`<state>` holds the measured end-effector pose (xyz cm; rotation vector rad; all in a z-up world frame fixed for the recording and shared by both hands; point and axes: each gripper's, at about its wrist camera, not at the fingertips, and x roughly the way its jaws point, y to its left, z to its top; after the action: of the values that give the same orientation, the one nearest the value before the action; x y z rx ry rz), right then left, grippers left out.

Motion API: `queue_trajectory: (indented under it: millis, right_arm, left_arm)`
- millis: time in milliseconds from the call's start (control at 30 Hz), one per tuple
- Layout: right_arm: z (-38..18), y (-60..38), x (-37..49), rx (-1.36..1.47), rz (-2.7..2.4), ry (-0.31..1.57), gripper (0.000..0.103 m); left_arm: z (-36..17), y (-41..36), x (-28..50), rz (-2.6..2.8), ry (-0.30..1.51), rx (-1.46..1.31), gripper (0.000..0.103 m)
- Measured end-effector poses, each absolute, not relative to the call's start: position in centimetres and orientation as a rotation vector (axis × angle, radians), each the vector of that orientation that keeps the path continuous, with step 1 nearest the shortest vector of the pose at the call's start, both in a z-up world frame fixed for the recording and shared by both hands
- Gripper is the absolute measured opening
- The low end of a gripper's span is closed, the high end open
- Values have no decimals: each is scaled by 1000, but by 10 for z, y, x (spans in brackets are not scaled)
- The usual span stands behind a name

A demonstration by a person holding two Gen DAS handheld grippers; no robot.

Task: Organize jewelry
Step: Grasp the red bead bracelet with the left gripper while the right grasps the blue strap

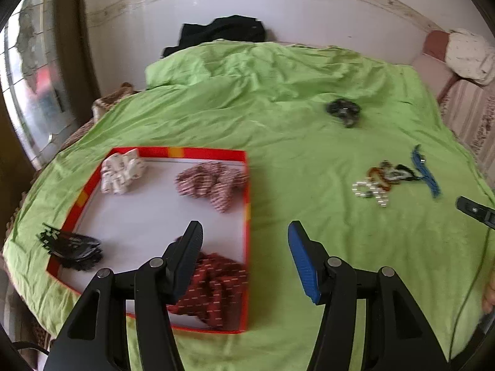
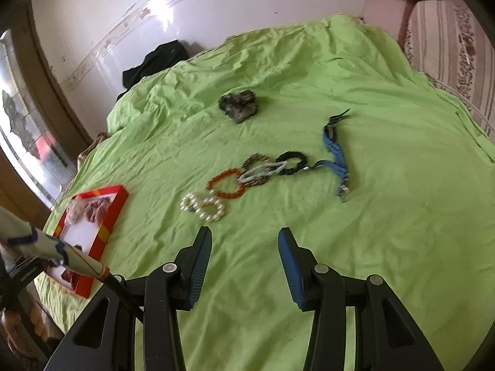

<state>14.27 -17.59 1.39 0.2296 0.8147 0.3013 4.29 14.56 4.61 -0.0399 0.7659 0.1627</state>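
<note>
A red-rimmed box [image 1: 247,216] with a white floor lies on the green sheet. It holds a white scrunchie [image 1: 120,171], a pink striped one [image 1: 212,182], a dark red one [image 1: 216,290] and a black one [image 1: 74,247]. My left gripper [image 1: 244,238] is open and empty above the box's right rim. On the sheet lie a pearl bracelet [image 2: 202,206], an orange bead bracelet [image 2: 225,183], linked dark bands [image 2: 272,167], a blue strap [image 2: 335,160] and a dark scrunchie [image 2: 238,105]. My right gripper [image 2: 244,247] is open and empty, just short of the pearl bracelet.
The green sheet [image 2: 371,247] covers a bed against a white tiled wall. Black clothing [image 1: 222,32] lies at the head. A striped pink cushion [image 2: 448,31] borders the right side. A window is on the left. The right gripper's tip [image 1: 475,210] shows in the left wrist view.
</note>
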Motion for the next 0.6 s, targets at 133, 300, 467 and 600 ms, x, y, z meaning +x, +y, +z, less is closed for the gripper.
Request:
queue_trajectory:
  millis: [133,300,467,600]
  right_arm:
    - [13,-201,154,277,252,806,48]
    - [13,-236,178,331,182,785,48]
    - [8,-267,209,402,163,790,48]
    - [-2,-276,228,442,211,813,48]
  left_arm:
    - [50,129,60,74,813,-79,58]
    - [38,98,89,2,877,-63,58]
    - [19,71,126,-74,945,-104,58]
    - [11,53,155,-122,967,-135,58]
